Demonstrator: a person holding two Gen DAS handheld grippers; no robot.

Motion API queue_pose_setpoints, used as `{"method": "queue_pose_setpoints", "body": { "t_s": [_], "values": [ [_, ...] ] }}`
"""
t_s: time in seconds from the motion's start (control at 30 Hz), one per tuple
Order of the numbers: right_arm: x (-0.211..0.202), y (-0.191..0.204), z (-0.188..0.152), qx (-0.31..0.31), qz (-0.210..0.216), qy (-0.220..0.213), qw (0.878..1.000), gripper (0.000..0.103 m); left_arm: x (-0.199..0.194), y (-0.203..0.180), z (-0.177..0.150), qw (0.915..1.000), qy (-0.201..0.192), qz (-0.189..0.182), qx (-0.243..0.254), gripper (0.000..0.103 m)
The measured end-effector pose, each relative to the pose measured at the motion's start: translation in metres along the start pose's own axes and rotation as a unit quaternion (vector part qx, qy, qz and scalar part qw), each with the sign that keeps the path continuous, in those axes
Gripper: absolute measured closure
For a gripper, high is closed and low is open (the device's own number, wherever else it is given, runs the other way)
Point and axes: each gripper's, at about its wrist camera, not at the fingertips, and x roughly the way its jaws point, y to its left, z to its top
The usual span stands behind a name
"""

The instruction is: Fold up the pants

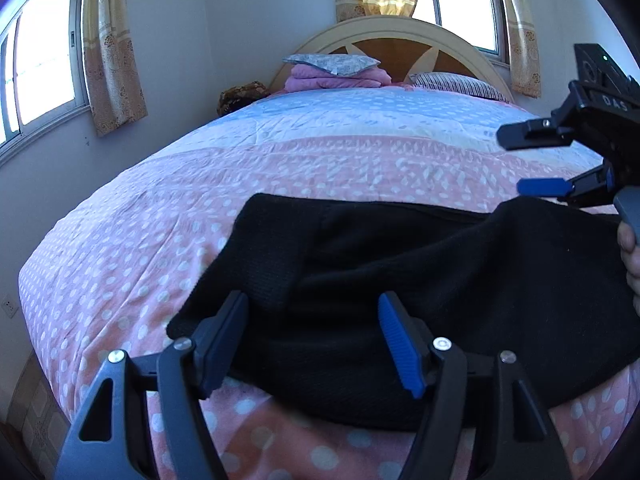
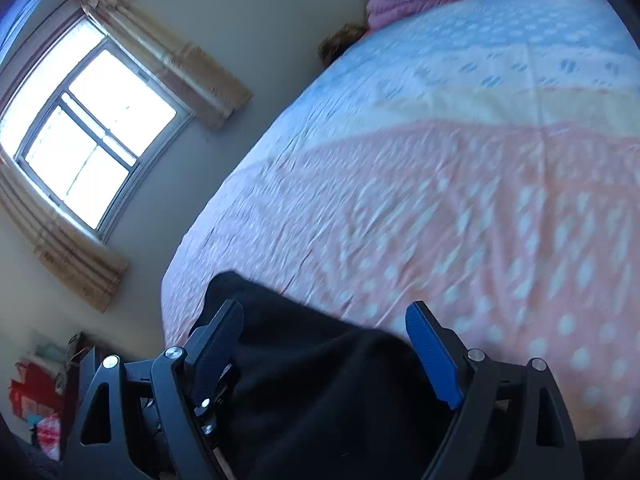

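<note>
Black pants [image 1: 400, 272] lie folded in a thick bundle near the foot of the bed, with a flap folded over at the left. My left gripper [image 1: 312, 320] is open, hovering over the near edge of the pants and holding nothing. My right gripper [image 1: 520, 160] shows at the right edge of the left wrist view, open, above the pants' right end and clear of the cloth. In the right wrist view the right gripper [image 2: 324, 328] is open above the pants [image 2: 320, 380], with nothing between its fingers.
The bed [image 1: 240, 168] has a pink, cream and blue dotted cover. Folded pink blankets with a pillow [image 1: 336, 72] and a striped pillow [image 1: 460, 84] lie by the headboard. Curtained windows [image 1: 44, 52] are on the left wall. Red bags [image 2: 36, 396] sit on the floor.
</note>
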Motion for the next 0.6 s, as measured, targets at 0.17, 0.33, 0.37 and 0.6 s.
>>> {"method": "queue_pose_setpoints", "body": {
  "t_s": [0.17,0.33,0.37,0.6],
  "values": [
    [-0.028,-0.029,0.002,0.070,0.042,-0.011,0.997,0.018,0.000,0.000,0.000,1.0000,-0.001,-0.001,-0.002,0.034],
    [-0.028,0.001,-0.010,-0.002,0.045,0.058,0.997,0.018,0.000,-0.001,-0.001,1.0000,-0.002,-0.001,-0.001,0.033],
    [-0.022,0.009,-0.014,-0.024,0.019,0.081,0.996,0.018,0.000,-0.001,0.000,1.0000,-0.001,-0.001,-0.001,0.033],
    [0.003,0.049,-0.050,-0.142,-0.052,0.194,0.969,0.018,-0.001,-0.001,0.000,1.0000,-0.001,-0.002,-0.002,0.033]
  ]
}}
